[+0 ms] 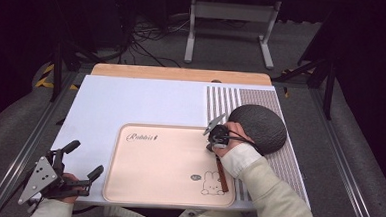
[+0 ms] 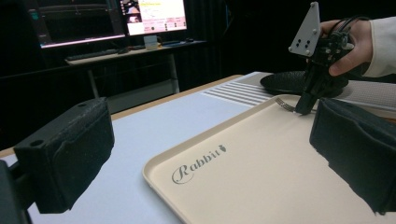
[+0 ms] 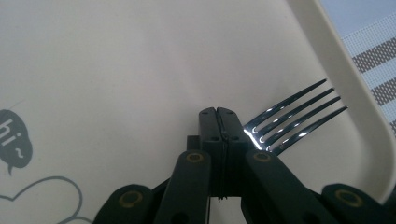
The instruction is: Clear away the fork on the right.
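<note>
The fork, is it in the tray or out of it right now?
In. The fork has its tines over the tray floor, just inside the raised rim, while the right gripper, jaws pressed together, holds it.

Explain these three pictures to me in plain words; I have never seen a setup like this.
No robot here: a person holds a two-jaw gripper in each hand. The high view looks down on the table; the other two pictures come from cameras riding on each gripper. On the table lie a beige tray printed "Rabbit", a striped mat and a dark round plate. The right gripper has its jaws pressed together over the tray, by the neck of a fork; whether they pinch it is hard to tell. The left gripper hangs open at the table's near left corner, holding nothing.
</note>
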`<state>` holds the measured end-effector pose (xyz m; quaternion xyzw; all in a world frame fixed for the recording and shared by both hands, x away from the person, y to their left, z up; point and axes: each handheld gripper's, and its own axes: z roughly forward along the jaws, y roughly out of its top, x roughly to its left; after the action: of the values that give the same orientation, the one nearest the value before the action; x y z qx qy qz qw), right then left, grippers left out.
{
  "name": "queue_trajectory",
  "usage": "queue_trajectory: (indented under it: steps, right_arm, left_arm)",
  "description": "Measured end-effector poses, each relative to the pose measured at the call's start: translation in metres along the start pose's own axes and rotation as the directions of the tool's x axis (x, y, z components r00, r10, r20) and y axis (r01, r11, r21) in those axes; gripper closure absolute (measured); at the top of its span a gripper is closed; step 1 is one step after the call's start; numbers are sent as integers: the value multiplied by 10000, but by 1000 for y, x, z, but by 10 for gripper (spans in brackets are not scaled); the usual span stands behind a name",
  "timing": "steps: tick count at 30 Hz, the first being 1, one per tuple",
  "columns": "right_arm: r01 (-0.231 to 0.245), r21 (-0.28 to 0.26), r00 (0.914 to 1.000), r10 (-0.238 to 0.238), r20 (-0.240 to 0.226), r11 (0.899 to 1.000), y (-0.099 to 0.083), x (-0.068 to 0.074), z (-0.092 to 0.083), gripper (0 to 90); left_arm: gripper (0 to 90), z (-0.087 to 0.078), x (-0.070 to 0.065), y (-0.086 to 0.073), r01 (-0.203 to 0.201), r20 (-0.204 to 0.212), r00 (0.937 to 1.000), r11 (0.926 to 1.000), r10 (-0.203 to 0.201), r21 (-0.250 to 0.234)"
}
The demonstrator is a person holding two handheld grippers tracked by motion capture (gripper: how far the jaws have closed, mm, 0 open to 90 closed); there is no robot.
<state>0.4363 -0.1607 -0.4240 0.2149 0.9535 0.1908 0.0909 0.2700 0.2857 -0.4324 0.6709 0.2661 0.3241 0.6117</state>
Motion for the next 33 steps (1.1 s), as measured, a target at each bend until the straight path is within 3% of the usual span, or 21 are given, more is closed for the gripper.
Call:
queue_trajectory:
  steps: [16, 29, 33]
  right_arm:
    - [-653, 129, 9976, 650, 227, 9978, -11, -9, -5, 900]
    - [-812, 140, 9962, 807, 337, 9966, -15, -11, -7, 900]
    - [-739, -107, 9967, 742, 318, 9972, -15, -10, -10, 876]
  left_arm:
    - [2, 1, 0, 0, -16, 13, 10000, 10000, 15, 26]
    - [2, 1, 0, 0, -15, 26, 10000, 10000, 15, 22]
    - [3, 2, 0, 0, -1, 29, 10000, 10000, 1, 18]
